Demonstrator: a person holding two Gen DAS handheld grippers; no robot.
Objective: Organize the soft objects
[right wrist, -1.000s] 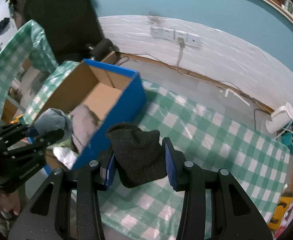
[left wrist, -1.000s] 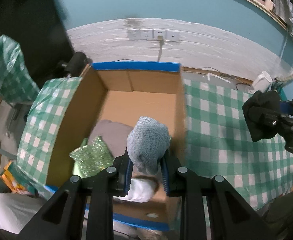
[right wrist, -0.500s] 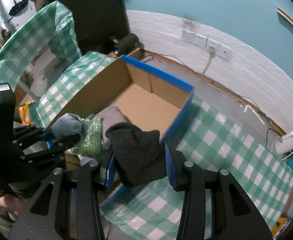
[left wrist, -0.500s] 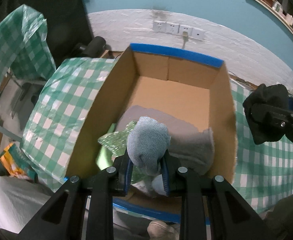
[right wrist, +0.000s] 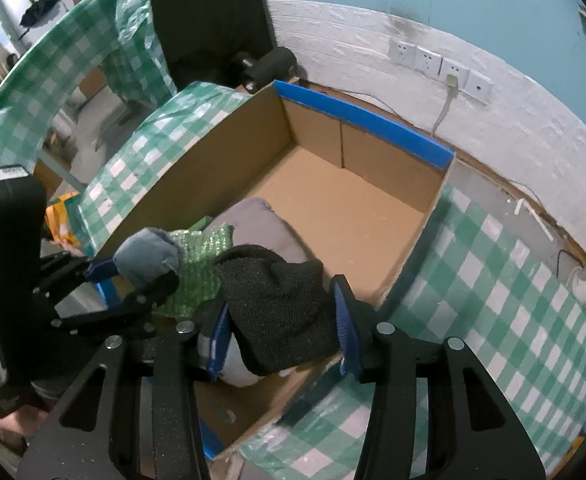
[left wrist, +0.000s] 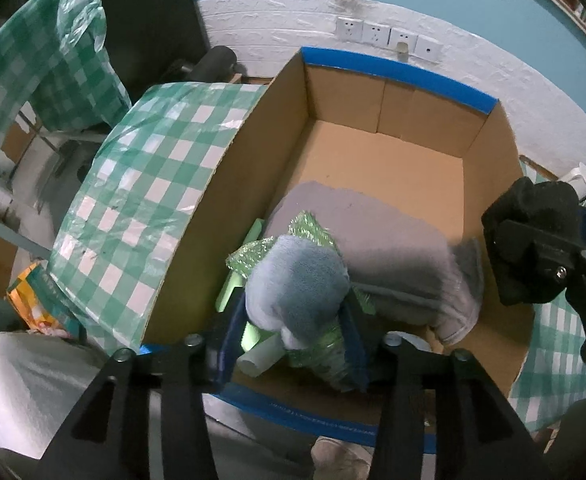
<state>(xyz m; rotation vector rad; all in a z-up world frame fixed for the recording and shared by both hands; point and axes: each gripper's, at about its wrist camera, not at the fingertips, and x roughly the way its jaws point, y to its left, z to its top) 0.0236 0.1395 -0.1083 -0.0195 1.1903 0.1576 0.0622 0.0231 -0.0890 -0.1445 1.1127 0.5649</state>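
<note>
Pale blue sock, black knit, grey towel, green-white checked cloth, blue-edged brown box

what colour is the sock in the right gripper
Black, or very dark charcoal knit. The sock shows best in the right wrist view, held in the right gripper.

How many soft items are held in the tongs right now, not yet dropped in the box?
2. A light blue sock is in the left tongs, above the box's near end. A black knit sock is in the right tongs, over the cardboard box.
</note>
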